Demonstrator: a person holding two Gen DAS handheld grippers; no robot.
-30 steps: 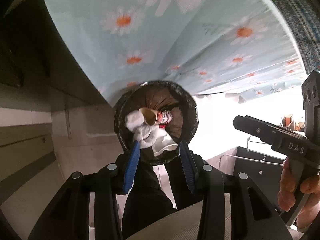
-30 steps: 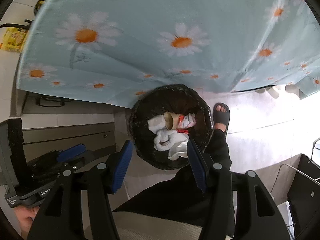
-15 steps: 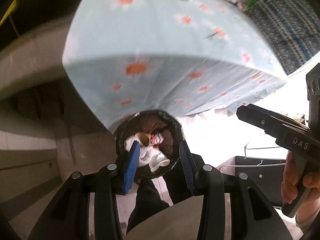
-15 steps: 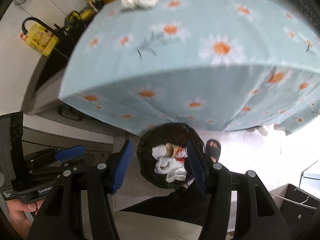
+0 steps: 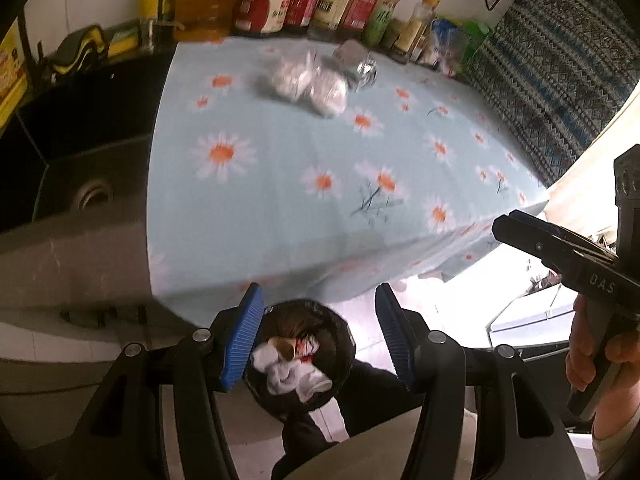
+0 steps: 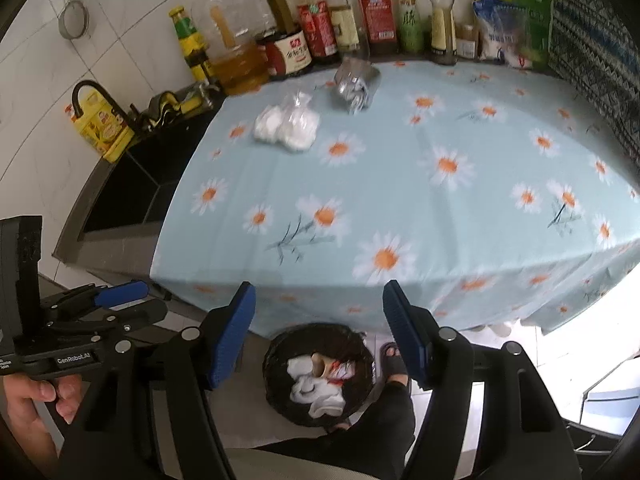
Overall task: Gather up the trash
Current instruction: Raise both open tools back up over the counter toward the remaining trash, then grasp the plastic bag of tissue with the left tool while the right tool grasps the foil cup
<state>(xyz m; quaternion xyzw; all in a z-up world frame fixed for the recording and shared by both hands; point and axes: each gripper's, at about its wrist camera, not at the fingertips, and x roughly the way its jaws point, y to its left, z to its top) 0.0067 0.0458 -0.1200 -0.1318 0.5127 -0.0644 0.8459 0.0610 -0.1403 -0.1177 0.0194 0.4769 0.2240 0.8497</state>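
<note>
A black-lined trash bin [image 5: 344, 344] [image 6: 280, 384] stands on the floor below the table edge, holding white tissues, a paper cup and a red-and-white wrapper. On the daisy tablecloth [image 5: 280, 184] [image 6: 400, 184] lie a clear bag of white crumpled tissue [image 5: 308, 84] [image 6: 286, 124] and a crumpled clear plastic bottle [image 5: 358, 62] [image 6: 356, 82]. My left gripper [image 5: 318, 336] hangs high above the bin, jaws opening, nothing between them. My right gripper [image 6: 320, 336] is likewise above the bin, jaws opening and empty. Each gripper shows at the edge of the other's view.
A row of sauce and oil bottles [image 6: 340, 20] lines the back wall. A dark sink [image 5: 80, 168] sits left of the table, with a yellow oil jug [image 6: 100, 128] beside it. A patterned cloth [image 5: 552, 80] hangs at the right. A person's sandalled foot [image 6: 394, 364] stands beside the bin.
Both grippers rose from just over the bin and tilted up, bringing the tabletop and bottles into view. Both pairs of jaws spread wider. The trash in the bin stayed put.
</note>
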